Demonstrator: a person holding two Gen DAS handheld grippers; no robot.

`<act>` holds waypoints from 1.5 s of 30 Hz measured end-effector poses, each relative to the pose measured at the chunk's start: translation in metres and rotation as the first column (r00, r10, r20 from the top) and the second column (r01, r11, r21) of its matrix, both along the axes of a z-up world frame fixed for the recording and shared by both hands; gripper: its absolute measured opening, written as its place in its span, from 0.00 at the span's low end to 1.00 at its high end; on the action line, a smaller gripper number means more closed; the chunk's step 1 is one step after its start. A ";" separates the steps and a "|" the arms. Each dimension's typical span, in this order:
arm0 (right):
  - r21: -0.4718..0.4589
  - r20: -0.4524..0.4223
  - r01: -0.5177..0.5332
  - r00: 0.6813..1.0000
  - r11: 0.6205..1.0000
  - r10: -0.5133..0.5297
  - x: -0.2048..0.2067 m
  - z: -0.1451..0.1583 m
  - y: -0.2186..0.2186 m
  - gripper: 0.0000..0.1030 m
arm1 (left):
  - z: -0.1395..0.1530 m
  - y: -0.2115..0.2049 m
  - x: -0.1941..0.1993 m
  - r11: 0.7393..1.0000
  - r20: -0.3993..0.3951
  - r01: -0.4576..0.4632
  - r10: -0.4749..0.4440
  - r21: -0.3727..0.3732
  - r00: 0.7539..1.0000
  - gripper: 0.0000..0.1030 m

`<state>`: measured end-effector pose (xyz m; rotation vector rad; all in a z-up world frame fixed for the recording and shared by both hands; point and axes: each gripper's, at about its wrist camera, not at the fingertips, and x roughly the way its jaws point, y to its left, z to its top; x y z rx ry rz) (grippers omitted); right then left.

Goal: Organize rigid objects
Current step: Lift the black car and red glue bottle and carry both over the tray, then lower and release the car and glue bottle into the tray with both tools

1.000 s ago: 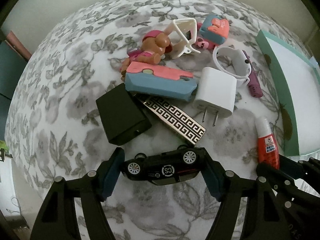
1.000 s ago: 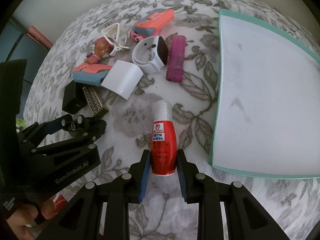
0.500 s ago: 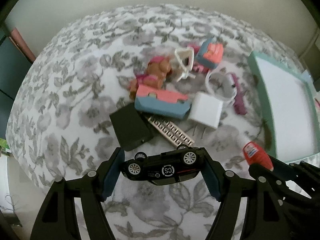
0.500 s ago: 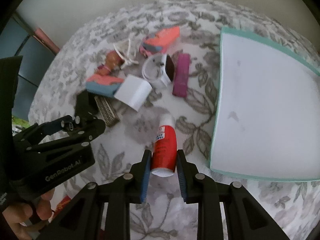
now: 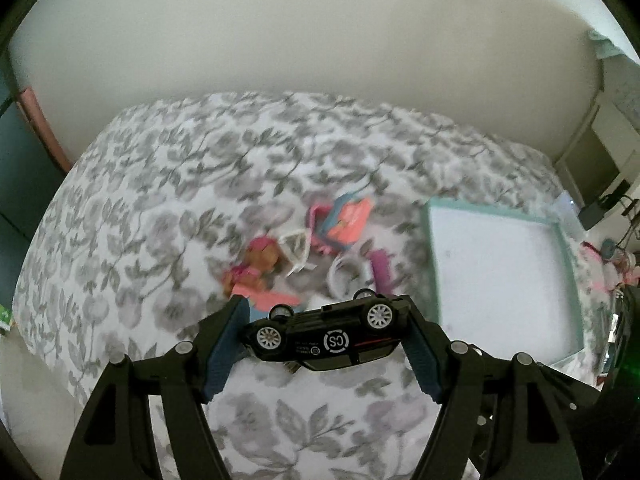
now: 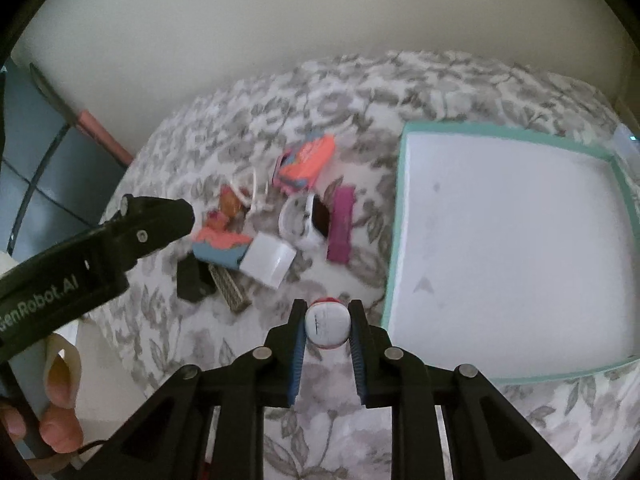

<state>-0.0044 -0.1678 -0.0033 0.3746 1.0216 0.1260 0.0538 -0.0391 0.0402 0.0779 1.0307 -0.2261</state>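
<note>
My left gripper (image 5: 326,334) is shut on a black toy car (image 5: 325,335), held upside down, wheels up, well above the floral cloth. My right gripper (image 6: 327,326) is shut on a red glue bottle (image 6: 328,325), seen end-on with its white base toward the camera, lifted off the cloth. A teal-rimmed white tray (image 6: 394,240) lies to the right, empty; it also shows in the left wrist view (image 5: 434,264). The left gripper's body (image 6: 132,236) shows at the left of the right wrist view.
A pile lies left of the tray: white charger (image 6: 269,259), white watch (image 6: 298,222), purple stick (image 6: 341,224), pink-blue toys (image 6: 306,160), dog figure (image 6: 230,204), black box (image 6: 192,284), patterned bar (image 6: 230,286). A wall stands behind.
Both grippers have risen and pulled back from the pile with their objects. The glue bottle has tipped from lying flat to end-on toward the camera.
</note>
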 end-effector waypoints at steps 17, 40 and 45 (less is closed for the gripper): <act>-0.102 -0.068 0.396 0.912 0.912 -0.404 -0.008 -0.019 -0.134 0.21 | -0.017 -0.126 0.009 0.985 -0.039 0.169 -0.168 0.023 0.985 0.73; -0.182 -0.087 0.484 0.859 0.856 -0.505 -0.010 -0.028 -0.167 0.21 | -0.072 -0.182 0.018 0.979 -0.143 0.198 -0.191 0.037 0.971 0.73; -0.193 -0.093 0.488 0.854 0.851 -0.511 -0.010 -0.028 -0.167 0.21 | -0.071 -0.179 0.019 0.982 -0.142 0.187 -0.181 0.036 0.973 0.77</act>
